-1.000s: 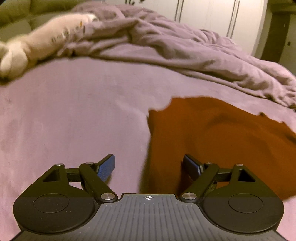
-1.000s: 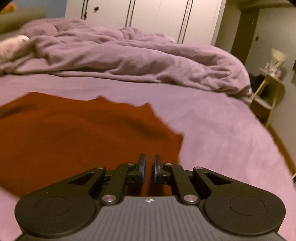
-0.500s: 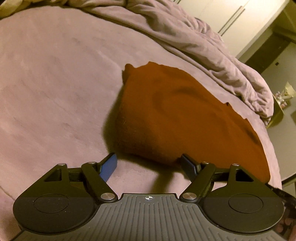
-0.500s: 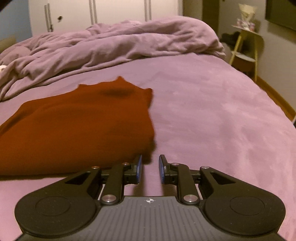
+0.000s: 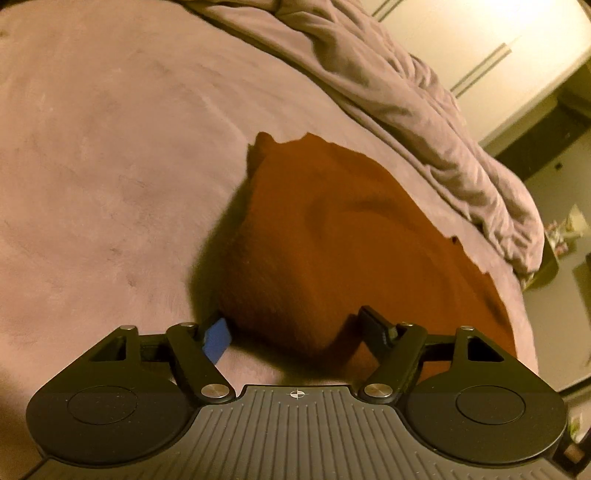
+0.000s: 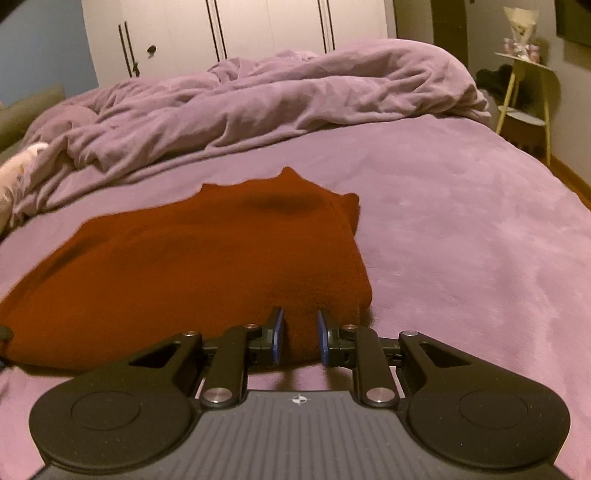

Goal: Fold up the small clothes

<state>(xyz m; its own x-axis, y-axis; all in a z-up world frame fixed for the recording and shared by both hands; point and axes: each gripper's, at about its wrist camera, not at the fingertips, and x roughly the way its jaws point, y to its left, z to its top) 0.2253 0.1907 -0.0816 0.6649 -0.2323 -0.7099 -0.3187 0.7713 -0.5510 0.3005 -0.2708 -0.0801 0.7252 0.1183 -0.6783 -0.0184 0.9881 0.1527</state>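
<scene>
A rust-brown garment [image 5: 343, 243] lies folded over on the purple bed, also in the right wrist view [image 6: 207, 262]. My left gripper [image 5: 295, 326] is wide open, its jaws either side of the garment's near left corner, low over the bed. My right gripper [image 6: 300, 334] is partly open, its blue pads [image 6: 277, 332] either side of the garment's near folded edge close to its right corner. Neither gripper holds the cloth.
A crumpled purple duvet [image 6: 258, 99] lies heaped across the far side of the bed. A pale soft item [image 6: 14, 173] lies at the far left. White wardrobe doors [image 6: 221, 33] stand behind. A small yellow side table [image 6: 524, 96] stands right of the bed.
The garment now lies folded over on itself. My right gripper has opened a little and moved onto the near edge. My left gripper has closed in on the near left corner.
</scene>
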